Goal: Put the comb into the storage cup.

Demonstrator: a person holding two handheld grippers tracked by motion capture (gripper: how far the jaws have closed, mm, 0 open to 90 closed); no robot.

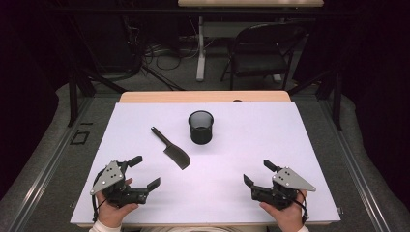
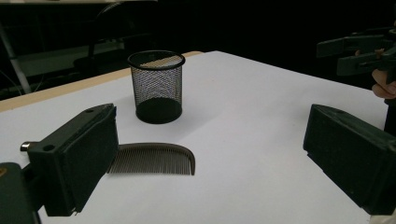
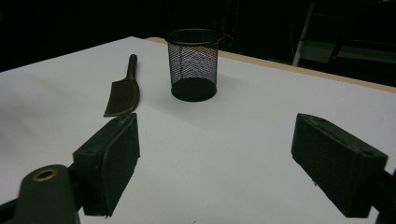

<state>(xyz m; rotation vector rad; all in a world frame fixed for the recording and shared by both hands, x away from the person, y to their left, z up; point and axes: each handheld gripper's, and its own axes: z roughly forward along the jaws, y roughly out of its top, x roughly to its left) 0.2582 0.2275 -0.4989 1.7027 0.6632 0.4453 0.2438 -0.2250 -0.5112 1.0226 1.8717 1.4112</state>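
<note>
White tabletop (image 1: 290,145) seen from above, wood edge at the far side. Near the middle, toward the far side, upright black mesh cup (image 1: 201,127). Just left of it, flat on the surface, dark comb (image 1: 170,148), handle pointing away. At the near edge, left tool (image 1: 143,171) and right tool (image 1: 256,173), each hand-held, jaws apart, gripping nothing, well apart from comb and cup.
</note>
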